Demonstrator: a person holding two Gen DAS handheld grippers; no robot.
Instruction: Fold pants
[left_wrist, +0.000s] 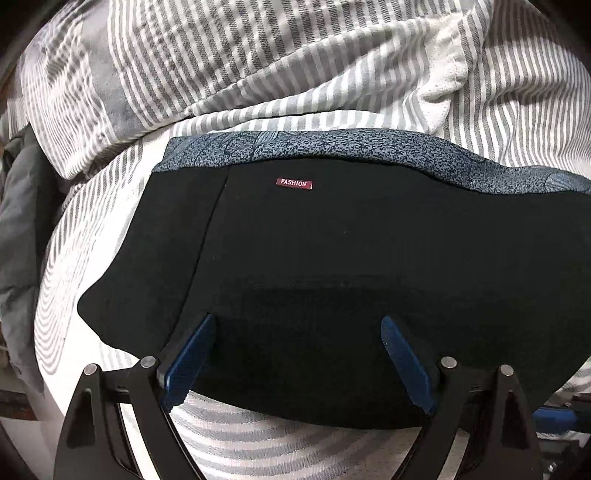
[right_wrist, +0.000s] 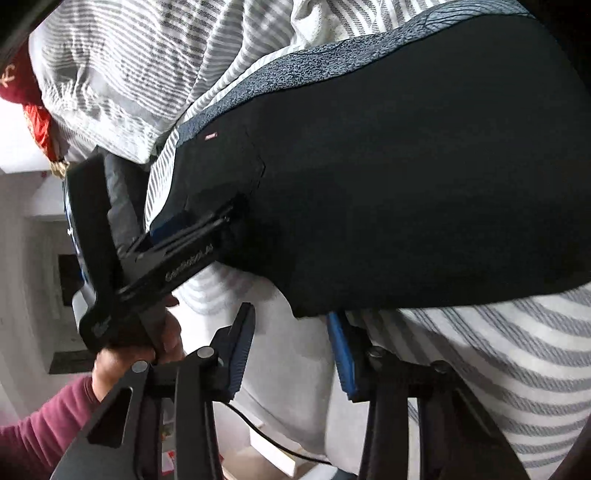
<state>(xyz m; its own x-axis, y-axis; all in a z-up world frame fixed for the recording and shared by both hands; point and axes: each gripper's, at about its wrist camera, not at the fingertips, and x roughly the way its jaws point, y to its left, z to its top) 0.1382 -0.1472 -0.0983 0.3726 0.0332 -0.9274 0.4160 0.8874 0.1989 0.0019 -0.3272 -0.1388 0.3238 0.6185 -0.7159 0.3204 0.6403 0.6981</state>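
Black pants (left_wrist: 314, 266) lie folded on a grey-and-white striped bedsheet (left_wrist: 92, 229), with a blue patterned waistband (left_wrist: 332, 147) at the far edge and a small red "FASHION" label (left_wrist: 295, 183). My left gripper (left_wrist: 299, 325) is open, its blue-padded fingers (left_wrist: 192, 354) spread over the near edge of the pants. In the right wrist view the pants (right_wrist: 406, 166) fill the upper right. My right gripper (right_wrist: 291, 325) is open at the pants' near lower corner. The left gripper (right_wrist: 177, 229) shows there at the pants' left edge, held by a hand (right_wrist: 125, 354).
A crumpled striped blanket (left_wrist: 258, 55) is heaped behind the pants. A grey garment (left_wrist: 18, 221) lies at the bed's left edge. A red cloth item (right_wrist: 26, 96) sits at far left in the right wrist view. The bed edge and floor (right_wrist: 37, 258) lie below left.
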